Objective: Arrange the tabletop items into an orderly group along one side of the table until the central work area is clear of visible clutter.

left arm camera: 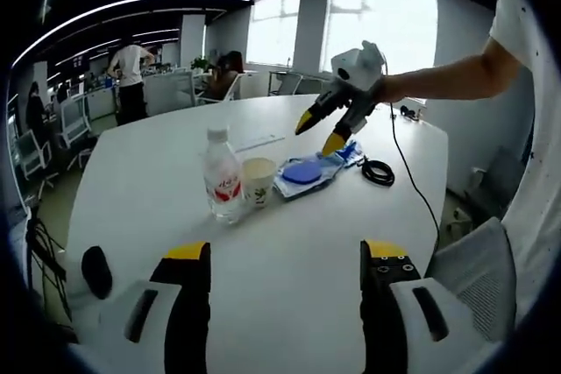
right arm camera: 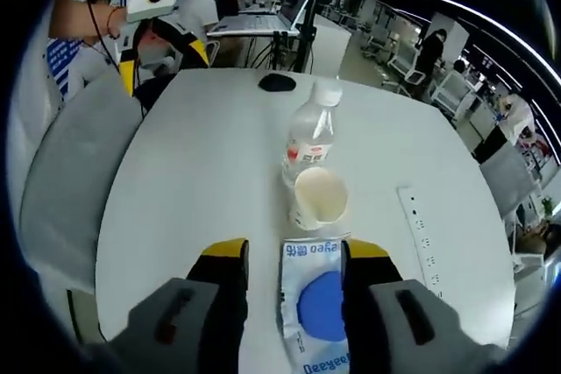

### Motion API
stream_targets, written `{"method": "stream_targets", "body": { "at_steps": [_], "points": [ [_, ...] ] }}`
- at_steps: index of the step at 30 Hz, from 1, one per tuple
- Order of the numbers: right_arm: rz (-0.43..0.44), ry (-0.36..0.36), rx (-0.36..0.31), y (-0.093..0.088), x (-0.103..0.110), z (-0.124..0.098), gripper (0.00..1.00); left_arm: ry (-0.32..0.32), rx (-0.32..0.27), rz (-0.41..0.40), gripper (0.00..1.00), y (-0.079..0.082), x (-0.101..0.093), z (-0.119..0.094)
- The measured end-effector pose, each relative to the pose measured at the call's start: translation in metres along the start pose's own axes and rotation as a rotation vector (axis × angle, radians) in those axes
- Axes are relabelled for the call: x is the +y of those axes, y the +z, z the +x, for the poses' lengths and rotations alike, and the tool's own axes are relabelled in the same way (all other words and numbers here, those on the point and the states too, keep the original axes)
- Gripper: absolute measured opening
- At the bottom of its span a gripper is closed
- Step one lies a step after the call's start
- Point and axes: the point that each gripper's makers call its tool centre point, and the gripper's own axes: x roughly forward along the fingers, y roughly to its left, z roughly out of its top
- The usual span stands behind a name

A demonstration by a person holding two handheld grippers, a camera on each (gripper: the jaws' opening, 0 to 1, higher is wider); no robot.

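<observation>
A clear water bottle with a white cap stands mid-table, and a paper cup stands touching it. Beside the cup lies a flat blue-and-white packet. My right gripper is open; its yellow-tipped jaws straddle the packet's near end just above the white table. My left gripper is open and holds nothing, hovering over the table edge opposite the right one.
A black mouse sits near the table edge by my left gripper. A coiled black cable lies past the packet. A white power strip lies on the table. Grey chair backs stand at the rim. People stand in the office behind.
</observation>
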Motion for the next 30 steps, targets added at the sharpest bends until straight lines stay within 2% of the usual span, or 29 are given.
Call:
{"method": "stream_targets", "body": {
  "at_steps": [8, 13, 30],
  "points": [
    [0.114, -0.077, -0.046, -0.018, 0.008, -0.035, 0.48, -0.027, 0.016, 0.039, 0.72, 0.006, -0.012, 0.005],
    [0.192, -0.131, -0.074, -0.032, 0.015, -0.058, 0.49, -0.045, 0.027, 0.062, 0.73, 0.008, -0.02, 0.008],
    [0.351, -0.297, -0.11, -0.087, 0.052, -0.133, 0.57, -0.079, 0.052, 0.137, 0.8, 0.021, -0.043, 0.016]
  ]
}}
